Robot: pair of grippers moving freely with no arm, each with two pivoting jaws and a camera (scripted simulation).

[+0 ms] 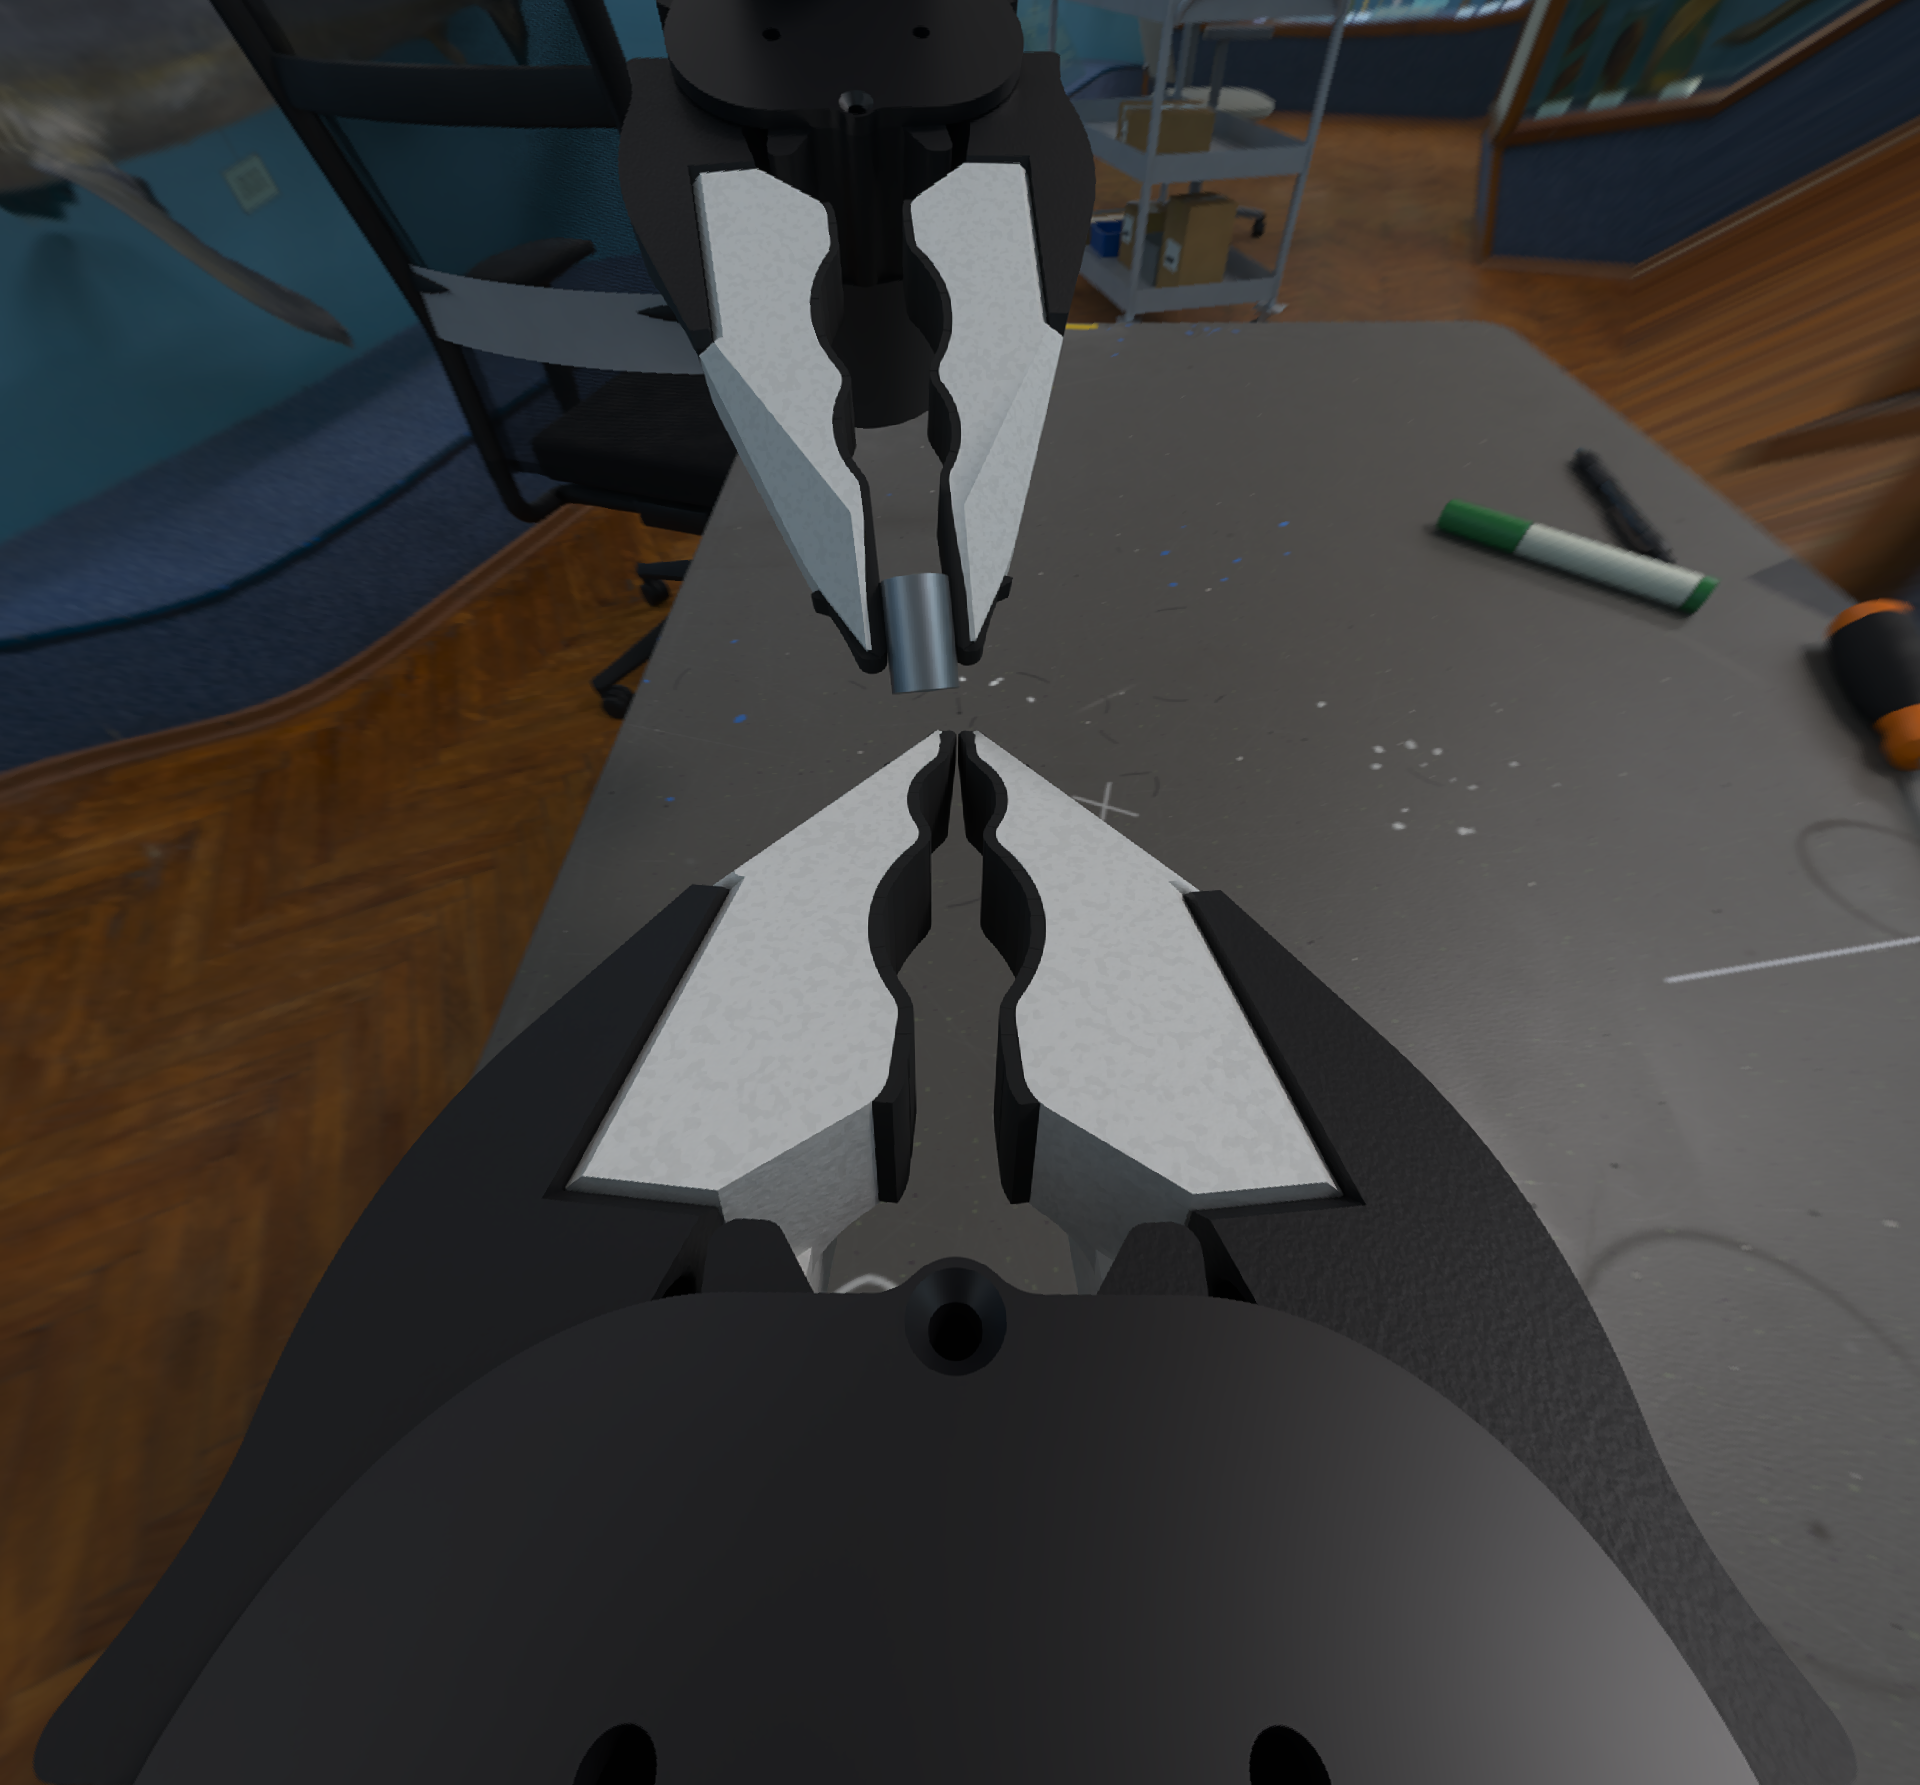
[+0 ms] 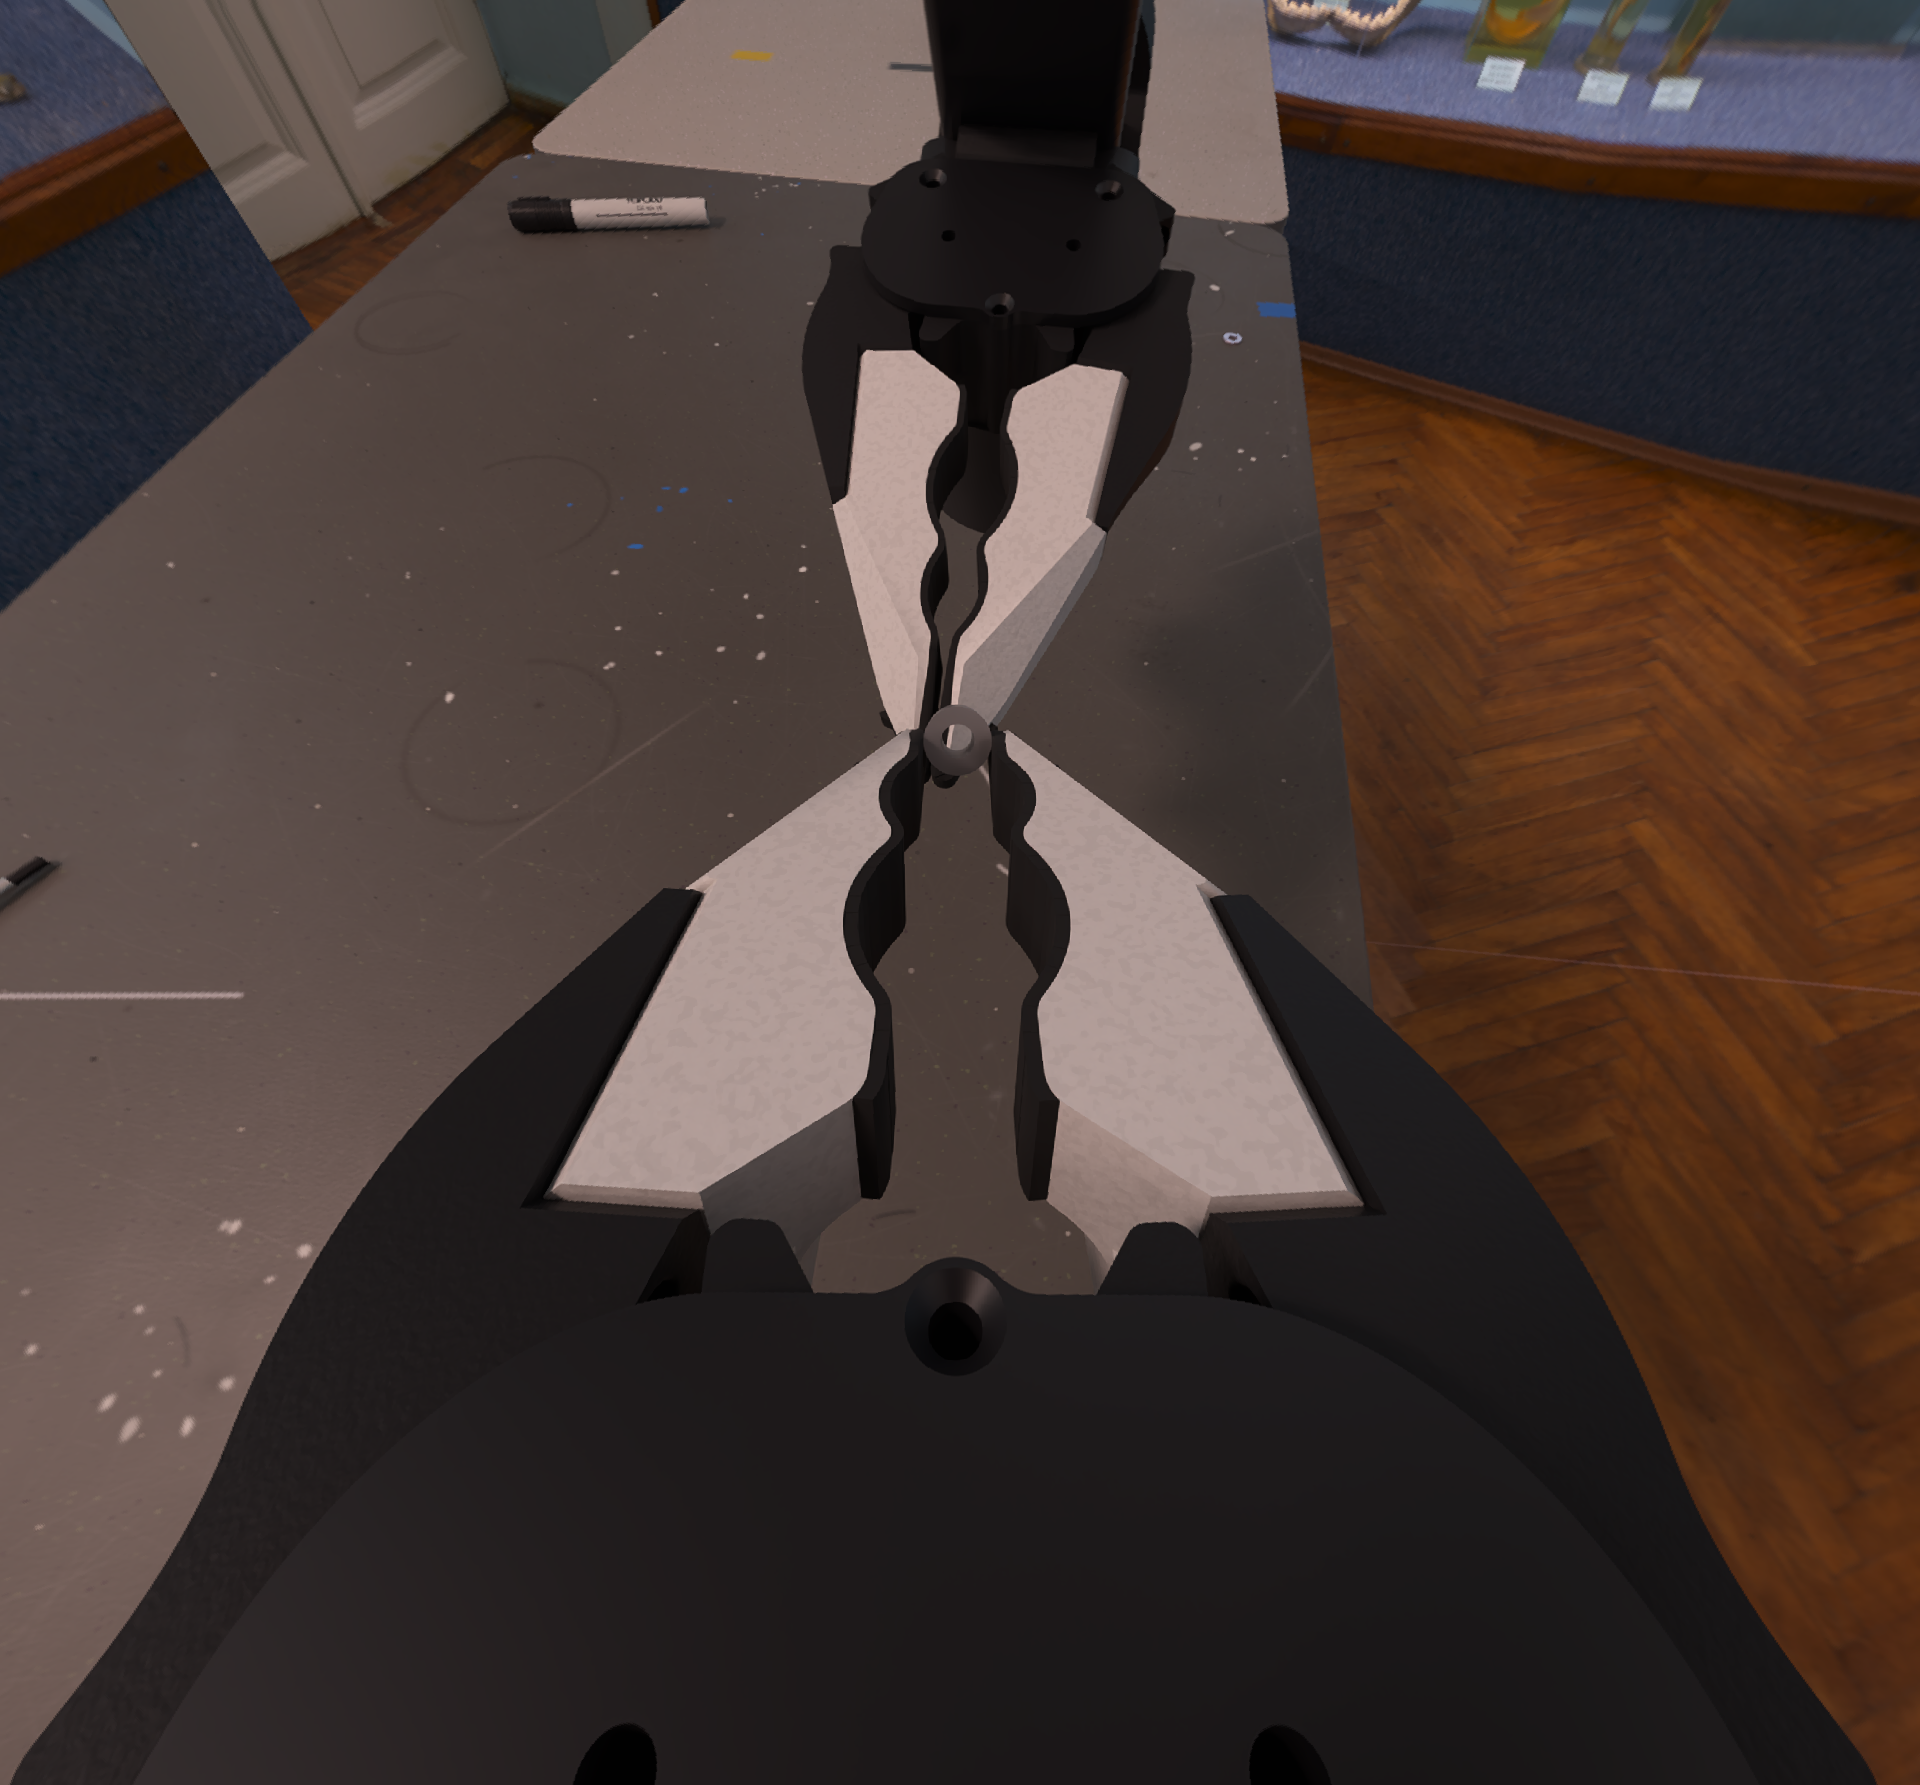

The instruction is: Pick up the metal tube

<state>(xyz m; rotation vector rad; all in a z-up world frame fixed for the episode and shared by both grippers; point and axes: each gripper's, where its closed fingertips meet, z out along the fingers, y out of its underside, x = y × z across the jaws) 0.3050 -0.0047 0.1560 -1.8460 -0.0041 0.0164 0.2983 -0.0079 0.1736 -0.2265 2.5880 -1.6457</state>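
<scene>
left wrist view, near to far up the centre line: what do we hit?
left gripper, shut and holding nothing → metal tube → right gripper clamping it → black office chair past the grey table edge.

— What do we see over the grey table [image 1: 1351, 904]?

— Our left gripper [image 1: 957, 736], fingertips pressed together, empty. Facing it above the table, the right gripper [image 1: 920, 660] pinches the metal tube [image 1: 920, 632].

— And beyond?

— A green marker [image 1: 1574, 555] lies on the table, well apart from the tube.
</scene>
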